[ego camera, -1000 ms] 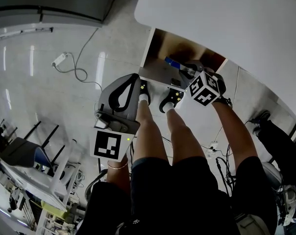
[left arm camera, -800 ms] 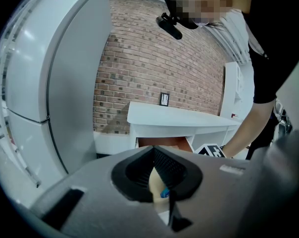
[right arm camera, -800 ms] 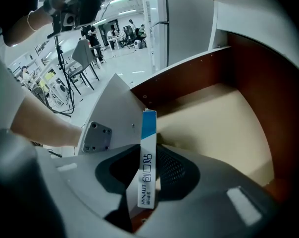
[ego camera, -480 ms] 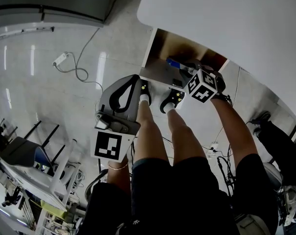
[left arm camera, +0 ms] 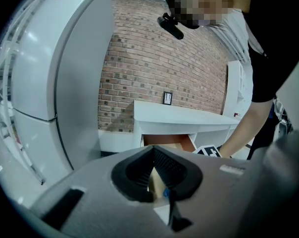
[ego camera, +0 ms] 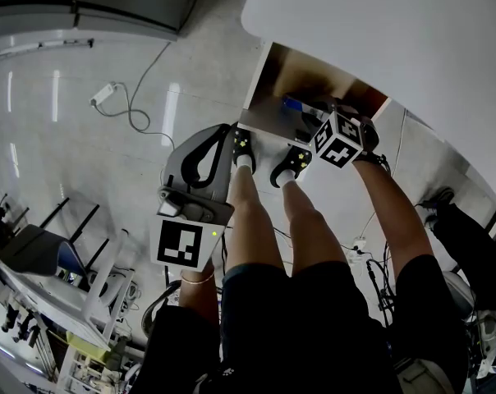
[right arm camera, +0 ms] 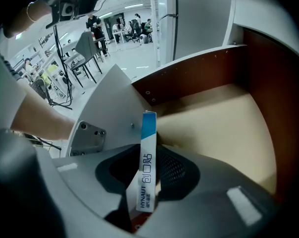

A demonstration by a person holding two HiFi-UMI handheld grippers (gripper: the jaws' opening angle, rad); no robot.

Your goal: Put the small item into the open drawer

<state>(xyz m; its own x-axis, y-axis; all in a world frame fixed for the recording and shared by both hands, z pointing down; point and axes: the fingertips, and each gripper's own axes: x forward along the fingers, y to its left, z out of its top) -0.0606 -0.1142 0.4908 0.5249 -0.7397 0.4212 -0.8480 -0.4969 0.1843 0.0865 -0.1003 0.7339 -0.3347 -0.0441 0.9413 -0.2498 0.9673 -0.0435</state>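
Observation:
A small flat box [right arm camera: 146, 175], white with a blue end, stands upright between the jaws of my right gripper [right arm camera: 149, 150], which is shut on it. In the head view the box [ego camera: 292, 103] hangs over the open drawer [ego camera: 274, 79] under the white desk, with the right gripper [ego camera: 308, 116] tilted steeply down into it. The drawer's beige floor [right arm camera: 219, 120] lies bare below the box. My left gripper [ego camera: 230, 131] hovers near the drawer's front left corner. Its fingertips meet with nothing between them, and the left gripper [left arm camera: 153, 149] points towards the drawer [left arm camera: 167, 142].
The white desk top [ego camera: 379, 39] covers the drawer's far part. The person's two feet [ego camera: 242, 146] stand against the drawer front. A cable and power strip [ego camera: 103, 97] lie on the floor to the left. A tall fridge [left arm camera: 65, 83] and a brick wall [left arm camera: 154, 58] stand behind.
The right gripper has rolled a little while it holds the box over the drawer. The left gripper has stayed where it was.

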